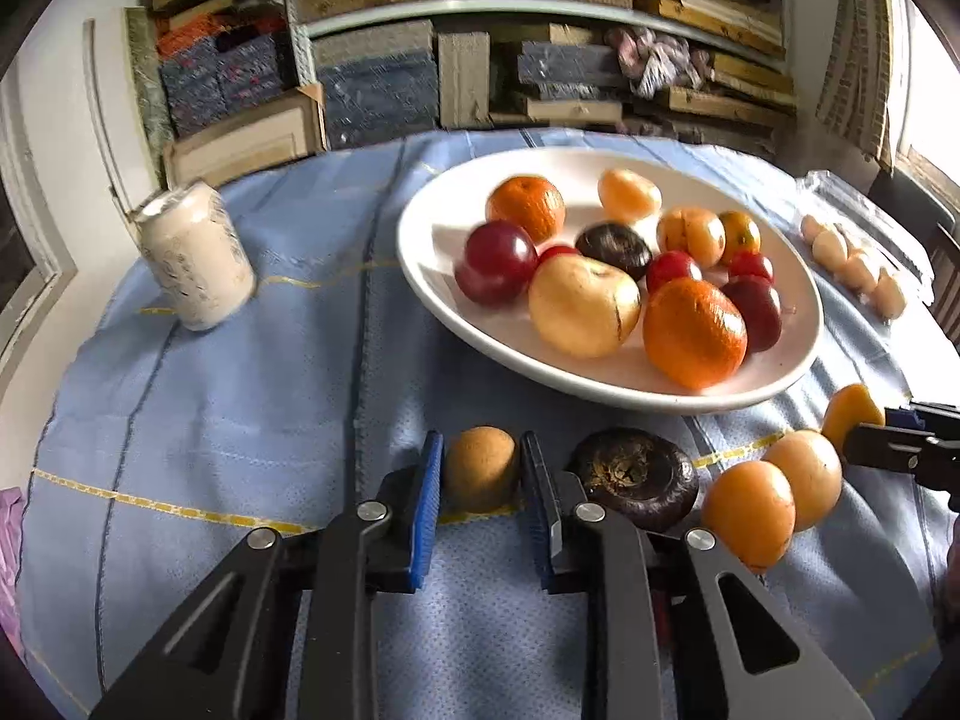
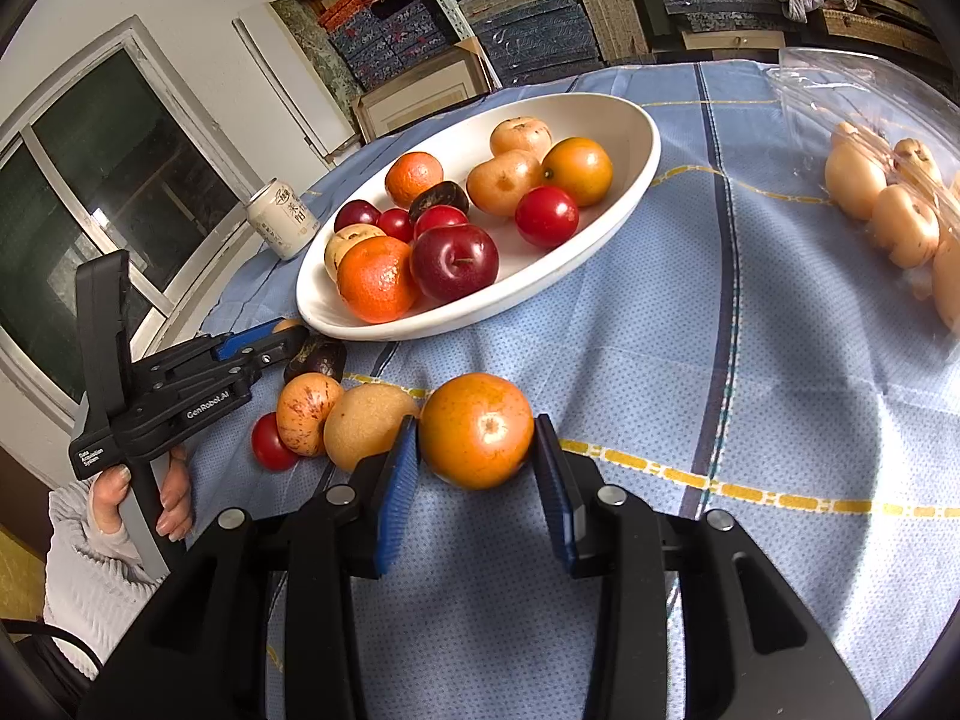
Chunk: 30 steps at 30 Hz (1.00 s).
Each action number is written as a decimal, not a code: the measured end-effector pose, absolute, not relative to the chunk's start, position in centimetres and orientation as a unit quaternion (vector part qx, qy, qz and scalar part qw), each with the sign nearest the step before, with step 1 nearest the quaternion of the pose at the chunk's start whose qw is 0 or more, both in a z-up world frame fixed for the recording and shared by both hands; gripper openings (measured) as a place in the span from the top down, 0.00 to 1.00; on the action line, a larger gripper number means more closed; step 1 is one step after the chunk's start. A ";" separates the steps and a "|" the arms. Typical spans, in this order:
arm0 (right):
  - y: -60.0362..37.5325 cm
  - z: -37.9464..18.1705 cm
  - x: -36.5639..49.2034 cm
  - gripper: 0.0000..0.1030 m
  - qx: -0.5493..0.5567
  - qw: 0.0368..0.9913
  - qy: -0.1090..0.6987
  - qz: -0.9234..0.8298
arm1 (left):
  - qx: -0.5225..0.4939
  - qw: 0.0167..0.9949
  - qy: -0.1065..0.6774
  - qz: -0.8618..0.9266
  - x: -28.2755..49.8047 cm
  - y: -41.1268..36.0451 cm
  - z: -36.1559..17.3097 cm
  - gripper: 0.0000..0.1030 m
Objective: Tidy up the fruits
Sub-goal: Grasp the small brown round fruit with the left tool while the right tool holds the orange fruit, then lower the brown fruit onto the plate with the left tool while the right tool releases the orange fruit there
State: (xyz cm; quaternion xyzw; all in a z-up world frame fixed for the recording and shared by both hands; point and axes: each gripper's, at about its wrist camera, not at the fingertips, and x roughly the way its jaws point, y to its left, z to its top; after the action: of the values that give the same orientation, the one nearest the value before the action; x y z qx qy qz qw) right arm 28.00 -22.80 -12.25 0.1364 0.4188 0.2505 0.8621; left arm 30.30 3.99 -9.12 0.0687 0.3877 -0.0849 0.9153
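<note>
Gripping a brown fruit (image 1: 480,468) left claw (image 1: 483,468), right claw (image 2: 476,450) clamping an orange fruit (image 2: 476,429), bagged fruit (image 2: 888,216) cut off.

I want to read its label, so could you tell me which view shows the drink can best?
The right wrist view: the can stands sharp there beside the white bowl, its printed label facing the camera. The left wrist view shows the can blurred and washed out.
</note>
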 end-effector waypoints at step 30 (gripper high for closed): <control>-18.1 0.2 36.5 0.64 0.052 0.927 0.300 0.220 | 0.045 0.924 0.369 -0.086 43.3 -2.9 2.1 0.75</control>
State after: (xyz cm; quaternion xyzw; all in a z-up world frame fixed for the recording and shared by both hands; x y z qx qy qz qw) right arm 36.47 -18.06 0.16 0.0525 0.3002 0.2201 0.9267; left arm 43.33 -2.92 2.08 0.0451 0.3686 -0.0865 0.9245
